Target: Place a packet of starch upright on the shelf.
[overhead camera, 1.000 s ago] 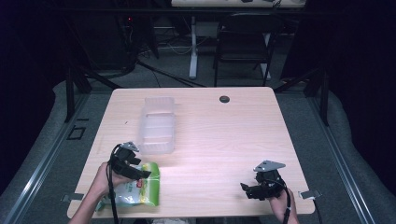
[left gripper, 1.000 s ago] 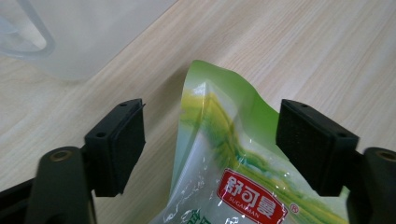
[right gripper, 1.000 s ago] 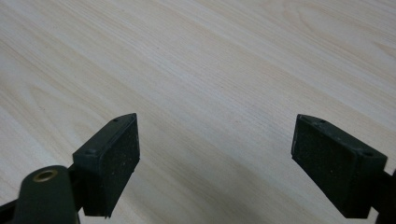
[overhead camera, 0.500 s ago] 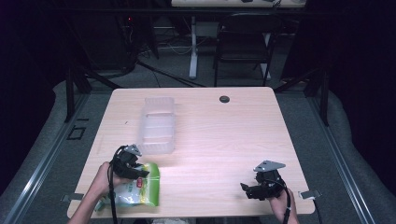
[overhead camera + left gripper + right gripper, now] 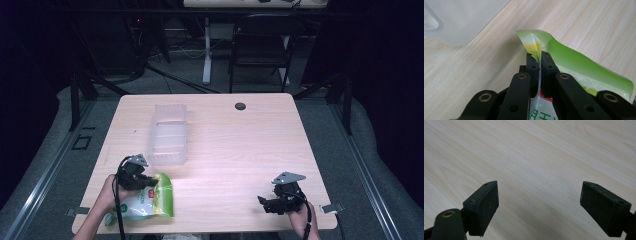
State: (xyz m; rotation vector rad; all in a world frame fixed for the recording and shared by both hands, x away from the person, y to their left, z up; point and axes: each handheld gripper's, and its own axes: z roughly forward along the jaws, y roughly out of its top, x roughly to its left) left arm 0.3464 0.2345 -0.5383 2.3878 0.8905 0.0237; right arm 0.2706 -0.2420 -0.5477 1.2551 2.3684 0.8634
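- Two grippers work at a pale wooden desk (image 5: 240, 145); the left gripper (image 5: 139, 176) sits near the front edge at about 8 o'clock from the desk's middle, the right gripper (image 5: 270, 204) at about 5 o'clock.
- Left gripper (image 5: 540, 65): its fingers (image 5: 532, 67) are pressed together on the folded upper corner of a green and white pouch (image 5: 584, 67), pinching only a thin strip of film.
- The pouch (image 5: 145, 200) lies flat on the desk near the front-left corner, touching the left gripper and well apart from the right one.
- A clear plastic tray (image 5: 167, 132) stands just beyond the pouch, at about 12 o'clock from it, its near corner visible in the left gripper view (image 5: 454, 22).
- Right gripper (image 5: 539, 205): fingers (image 5: 484, 205) spread wide over bare wood, holding nothing.
- Risk, as a judgement: the grip is on a slick corner alone, so a lift may let the film slide out, or the pouch may swing and fold under its own weight.
- Risk: carried low toward the tray, the hanging pouch could catch the tray's near wall and push the light tray away.
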